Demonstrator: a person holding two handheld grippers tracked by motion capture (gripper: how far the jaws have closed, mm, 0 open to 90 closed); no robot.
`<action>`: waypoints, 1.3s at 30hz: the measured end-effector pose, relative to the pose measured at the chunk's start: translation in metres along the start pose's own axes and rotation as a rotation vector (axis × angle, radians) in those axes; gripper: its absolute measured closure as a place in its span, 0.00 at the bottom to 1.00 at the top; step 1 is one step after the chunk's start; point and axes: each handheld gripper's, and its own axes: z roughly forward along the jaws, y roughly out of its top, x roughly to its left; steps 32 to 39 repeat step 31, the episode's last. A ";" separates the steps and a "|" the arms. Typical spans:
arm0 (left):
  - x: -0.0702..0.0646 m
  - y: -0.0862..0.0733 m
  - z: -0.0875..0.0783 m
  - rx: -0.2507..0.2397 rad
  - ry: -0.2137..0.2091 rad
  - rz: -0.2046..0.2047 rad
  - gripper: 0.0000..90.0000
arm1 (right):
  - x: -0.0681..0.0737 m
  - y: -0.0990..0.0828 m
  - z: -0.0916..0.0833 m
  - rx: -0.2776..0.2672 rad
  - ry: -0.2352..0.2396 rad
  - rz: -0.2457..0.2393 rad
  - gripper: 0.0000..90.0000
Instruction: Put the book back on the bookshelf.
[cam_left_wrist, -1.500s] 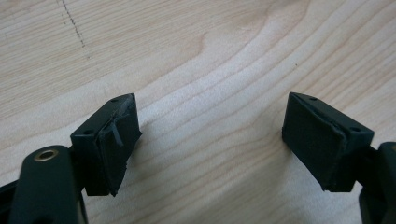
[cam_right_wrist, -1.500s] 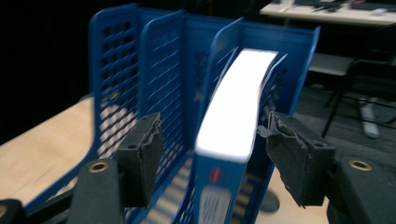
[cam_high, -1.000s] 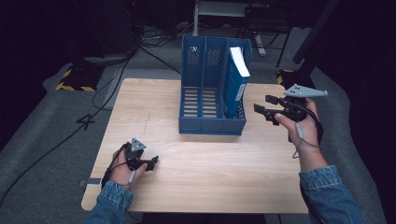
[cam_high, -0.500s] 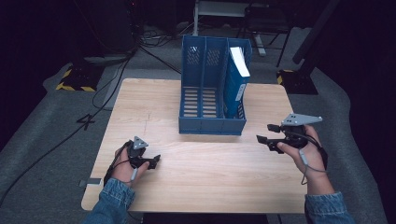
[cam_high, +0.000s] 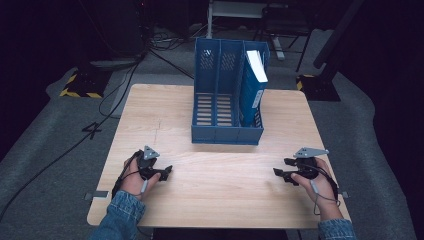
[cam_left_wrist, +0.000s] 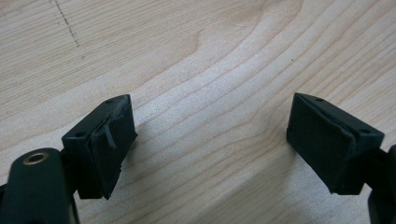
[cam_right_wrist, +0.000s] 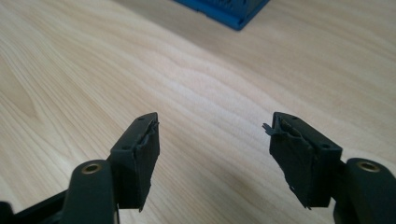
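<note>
Left gripper (cam_high: 161, 173), right gripper (cam_high: 281, 173): jaws apart, empty, low over table (cam_high: 225, 200); rack (cam_high: 227, 95) beyond.

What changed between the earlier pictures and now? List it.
The right gripper came away from the blue file rack and down toward the person, to the near right part of the table, jaws open and empty. The left gripper, rack and book stayed put.

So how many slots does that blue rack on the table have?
3. The blue rack has a left slot, a middle slot and a right slot; the right one holds a blue book. The other two look empty.
</note>
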 end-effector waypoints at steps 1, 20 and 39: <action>0.000 0.000 0.000 0.000 0.000 0.000 0.18 | 0.000 -0.002 0.002 0.007 -0.003 -0.009 0.38; -0.001 0.002 0.001 0.002 0.004 0.000 0.18 | 0.015 -0.020 0.030 -0.029 -0.056 -0.039 0.12; -0.001 0.002 0.002 0.003 0.004 0.002 0.18 | 0.015 -0.017 0.034 -0.017 -0.064 -0.035 0.05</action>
